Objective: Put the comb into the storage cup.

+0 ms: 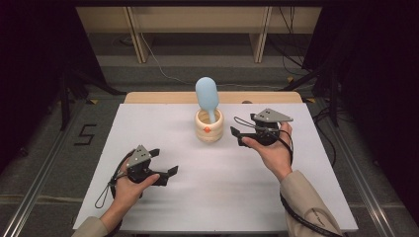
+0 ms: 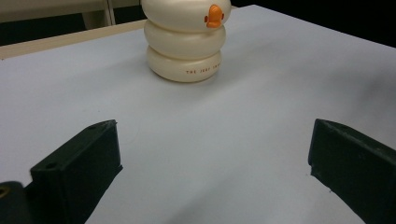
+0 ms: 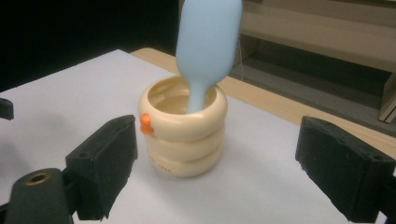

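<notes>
A cream ribbed cup (image 1: 208, 129) with a small orange mark (image 1: 208, 130) stands at the middle of the white table (image 1: 148, 123). A light blue paddle-shaped utensil (image 1: 206, 95) stands in it, wide end up, leaning slightly. My right gripper (image 1: 236, 137) is just right of the cup, pointing at it, open, with nothing between its jaws. In the right gripper view the cup (image 3: 184, 135) and utensil (image 3: 208, 42) sit just ahead of the open right gripper (image 3: 219, 158). My left gripper (image 1: 164, 161) rests open near the front left; the cup (image 2: 187, 42) stands well beyond the left gripper (image 2: 215, 158).
A wooden strip (image 1: 163, 98) runs along the table's far edge. Beyond it are table legs (image 1: 141, 34) and cables (image 1: 163, 69) on the floor. A dark stand (image 1: 66, 94) is to the left, and a "5" (image 1: 85, 134) is marked on the floor.
</notes>
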`<control>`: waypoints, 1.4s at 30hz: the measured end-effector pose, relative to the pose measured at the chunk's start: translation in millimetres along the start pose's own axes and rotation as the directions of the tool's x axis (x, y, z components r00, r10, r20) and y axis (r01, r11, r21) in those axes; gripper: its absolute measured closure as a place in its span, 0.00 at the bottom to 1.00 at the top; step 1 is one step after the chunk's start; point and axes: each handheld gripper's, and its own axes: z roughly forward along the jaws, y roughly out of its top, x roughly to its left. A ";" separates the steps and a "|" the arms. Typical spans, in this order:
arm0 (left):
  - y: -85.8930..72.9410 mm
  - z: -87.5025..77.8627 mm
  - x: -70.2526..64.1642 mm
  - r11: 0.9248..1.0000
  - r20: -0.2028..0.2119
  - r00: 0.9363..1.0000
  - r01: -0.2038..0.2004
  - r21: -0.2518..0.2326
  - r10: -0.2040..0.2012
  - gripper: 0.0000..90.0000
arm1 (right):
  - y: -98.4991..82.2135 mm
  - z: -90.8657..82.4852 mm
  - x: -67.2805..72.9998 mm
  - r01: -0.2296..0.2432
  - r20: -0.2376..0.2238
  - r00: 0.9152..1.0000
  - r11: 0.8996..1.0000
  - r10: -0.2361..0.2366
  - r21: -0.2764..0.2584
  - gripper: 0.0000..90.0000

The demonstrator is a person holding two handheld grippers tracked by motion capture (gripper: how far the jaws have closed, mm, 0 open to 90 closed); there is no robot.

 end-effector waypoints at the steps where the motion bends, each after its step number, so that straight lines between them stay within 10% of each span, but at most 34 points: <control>1: 0.0 0.0 0.0 1.000 0.000 1.000 0.000 0.000 0.000 0.02 | -1.6 -2.1 -0.8 -0.003 0.000 1.000 1.000 0.003 0.002 0.16; 42: 1.2 -1.7 1.5 1.000 -0.009 1.000 0.006 -0.011 -0.006 0.02 | -63.0 -79.5 -13.2 -0.015 0.002 1.000 0.999 0.015 0.035 0.18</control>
